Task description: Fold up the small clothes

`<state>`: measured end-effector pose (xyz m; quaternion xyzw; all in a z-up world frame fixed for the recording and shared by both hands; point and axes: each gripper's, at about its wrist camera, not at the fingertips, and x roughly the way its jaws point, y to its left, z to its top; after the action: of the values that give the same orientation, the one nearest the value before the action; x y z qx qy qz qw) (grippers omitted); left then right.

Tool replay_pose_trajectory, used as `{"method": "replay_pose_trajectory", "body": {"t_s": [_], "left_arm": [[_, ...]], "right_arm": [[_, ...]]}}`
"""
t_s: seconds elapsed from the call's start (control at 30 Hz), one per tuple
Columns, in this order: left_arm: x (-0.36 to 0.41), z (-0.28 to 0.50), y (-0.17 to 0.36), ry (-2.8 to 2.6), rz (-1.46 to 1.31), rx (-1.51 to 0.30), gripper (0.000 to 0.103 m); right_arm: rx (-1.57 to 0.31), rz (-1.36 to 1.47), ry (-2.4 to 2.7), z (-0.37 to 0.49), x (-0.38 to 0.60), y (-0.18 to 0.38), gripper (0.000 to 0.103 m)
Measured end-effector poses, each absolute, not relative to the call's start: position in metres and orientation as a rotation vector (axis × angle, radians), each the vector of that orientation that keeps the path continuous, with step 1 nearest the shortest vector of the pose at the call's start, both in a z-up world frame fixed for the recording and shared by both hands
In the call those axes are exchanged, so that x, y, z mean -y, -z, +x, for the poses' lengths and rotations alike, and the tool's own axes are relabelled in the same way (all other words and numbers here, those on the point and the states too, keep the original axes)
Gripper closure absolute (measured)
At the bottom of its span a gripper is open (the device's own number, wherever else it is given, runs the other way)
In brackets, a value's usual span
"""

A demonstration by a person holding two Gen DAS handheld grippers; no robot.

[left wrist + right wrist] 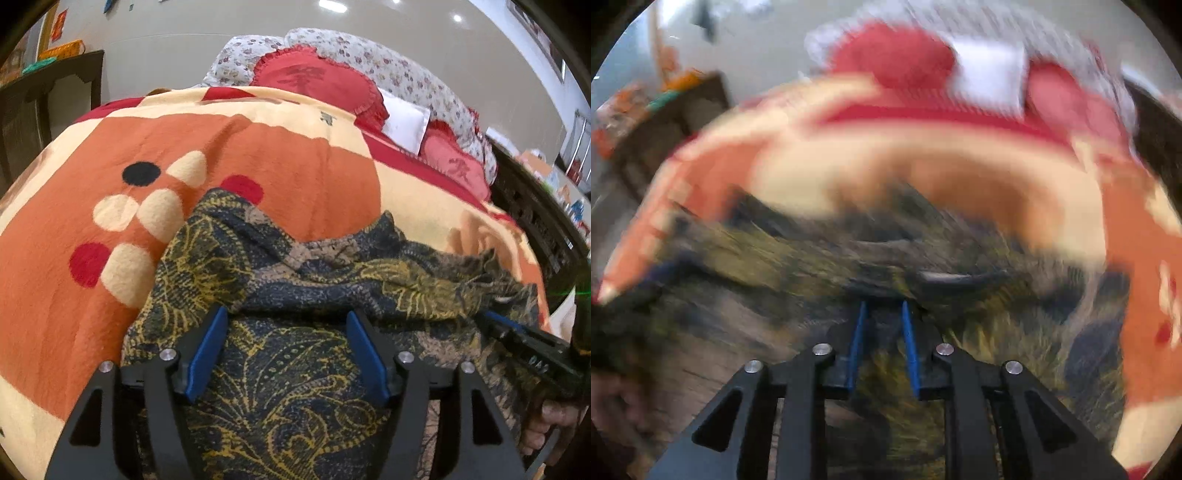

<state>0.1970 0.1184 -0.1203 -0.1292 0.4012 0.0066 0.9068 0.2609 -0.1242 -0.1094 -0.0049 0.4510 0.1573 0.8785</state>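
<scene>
1. Lying crumpled on the orange and cream blanket (306, 158), near its front edge – a dark garment (288, 369) with a yellow leaf pattern, one part bunched into a ridge across the middle.
2. Left gripper (286, 347): blue pads wide apart, hovering just over the flat lower part of the garment, nothing between them.
3. Right gripper (884, 321): pads close together with only a narrow gap. In the left wrist view, seen at the right with its tip in the bunched cloth (491, 317) and probably pinching an edge there, but not possible to tell for sure.
4. Step in hand, as a judgement: taking hold of the garment at two points to spread it flat before the first fold.
5. To do it well:
   - lower the left pads onto a real edge or corner, not onto the middle of the cloth;
   - close on one layer only, not on the blanket below;
   - pull both sides apart evenly, so the ridge opens and no twist stays inside.
6. Hard to make out:
   - right wrist view strongly smeared by motion – cloth pattern and edges unreadable there;
   - kind of garment unclear, no sleeve or collar to recognise;
   - its lower part cut off behind the gripper bodies;
   - behind, red cushions (314, 83) and a flowered quilt (399, 70), not part of the task.
</scene>
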Motion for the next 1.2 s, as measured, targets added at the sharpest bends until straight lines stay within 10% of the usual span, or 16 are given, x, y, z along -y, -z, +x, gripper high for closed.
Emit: {"method": "replay_pose_trajectory", "body": {"t_s": [0.37,0.73,1.2], "left_arm": [[-0.098,0.205,0.125,-0.070,-0.129,-0.869,0.028],[-0.099,0.204,0.125,-0.069,-0.130,-0.870,0.027],[-0.100,0.204,0.125,-0.065,-0.135,-0.870,0.027]], "right_arm": [[-0.890,-0.038,-0.228,0.233,0.138,0.070,0.081],[-0.879,-0.154,-0.022,0.224,0.154,0.104,0.055],[-0.913,-0.106,-0.180,0.233,0.088,0.090,0.058]]}}
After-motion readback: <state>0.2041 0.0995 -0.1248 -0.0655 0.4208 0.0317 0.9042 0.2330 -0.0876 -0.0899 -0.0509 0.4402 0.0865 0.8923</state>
